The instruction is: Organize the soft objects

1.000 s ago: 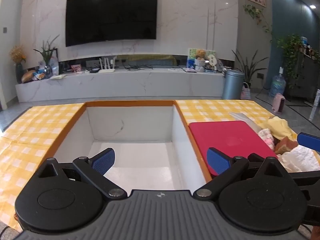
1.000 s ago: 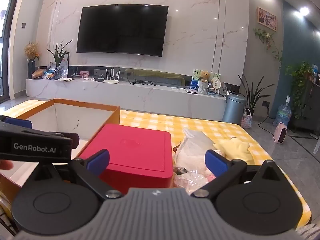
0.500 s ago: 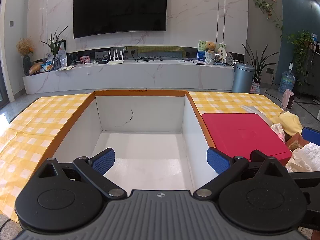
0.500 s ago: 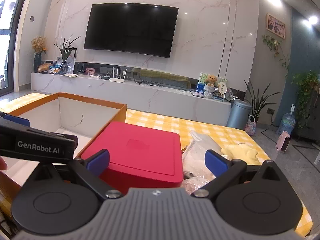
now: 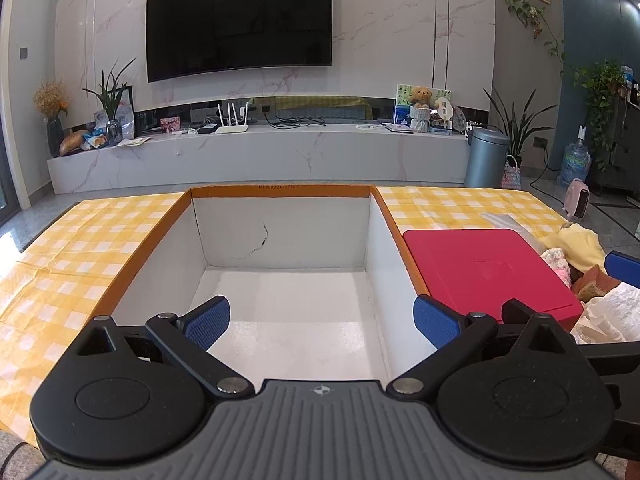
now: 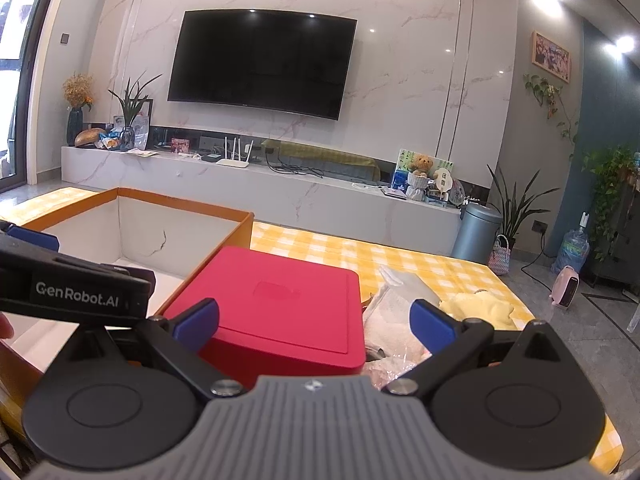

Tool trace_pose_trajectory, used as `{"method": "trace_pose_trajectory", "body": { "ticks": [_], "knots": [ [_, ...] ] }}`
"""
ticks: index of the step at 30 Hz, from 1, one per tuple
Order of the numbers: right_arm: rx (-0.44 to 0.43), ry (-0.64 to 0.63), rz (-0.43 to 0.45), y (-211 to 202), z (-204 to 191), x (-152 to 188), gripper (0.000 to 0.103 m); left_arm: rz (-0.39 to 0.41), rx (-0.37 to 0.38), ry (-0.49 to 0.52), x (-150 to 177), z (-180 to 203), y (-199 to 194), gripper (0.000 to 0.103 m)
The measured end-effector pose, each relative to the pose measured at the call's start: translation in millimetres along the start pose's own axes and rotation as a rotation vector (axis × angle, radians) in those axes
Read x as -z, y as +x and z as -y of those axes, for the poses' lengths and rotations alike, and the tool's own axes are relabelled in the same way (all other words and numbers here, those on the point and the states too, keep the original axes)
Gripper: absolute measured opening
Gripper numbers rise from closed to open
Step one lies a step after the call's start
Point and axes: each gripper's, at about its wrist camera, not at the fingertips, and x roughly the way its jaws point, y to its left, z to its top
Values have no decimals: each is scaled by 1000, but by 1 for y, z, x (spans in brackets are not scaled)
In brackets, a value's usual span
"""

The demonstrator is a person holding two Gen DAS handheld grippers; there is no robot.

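An open box [image 5: 384, 220] with orange rim and white inside sits on the yellow checked tablecloth; nothing lies in it. My left gripper [image 5: 322, 322] hangs open over its near end. A red lid [image 6: 280, 300] lies flat right of the box [image 6: 236, 224]. My right gripper [image 6: 314, 322] is open above the lid's near right corner. Right of the lid lies a heap of soft things: a yellow cloth [image 6: 480, 308], white plastic-wrapped items [image 6: 388, 312], a pink knit piece [image 5: 556, 264], a brown sponge-like piece [image 5: 590, 286].
The table [image 5: 80, 248] ends at a grey tiled floor. Beyond stand a marble TV bench [image 5: 260, 156], a wall TV, a grey bin [image 5: 486, 158], plants, a water bottle and a small pink heater [image 6: 566, 292]. A fingertip [image 6: 5, 326] shows at the left edge.
Both cameras have tilted upward and drawn back slightly; more of the wall and ceiling lights show. Both grippers stay open and nothing on the table has moved.
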Motion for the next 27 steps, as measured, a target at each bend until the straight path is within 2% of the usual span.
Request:
{"method": "trace_pose_trajectory", "body": {
  "ticks": [27],
  "knots": [
    [-2, -6, -11, 4, 4, -3, 100, -20, 2, -1, 2, 1, 3, 103]
  ]
}}
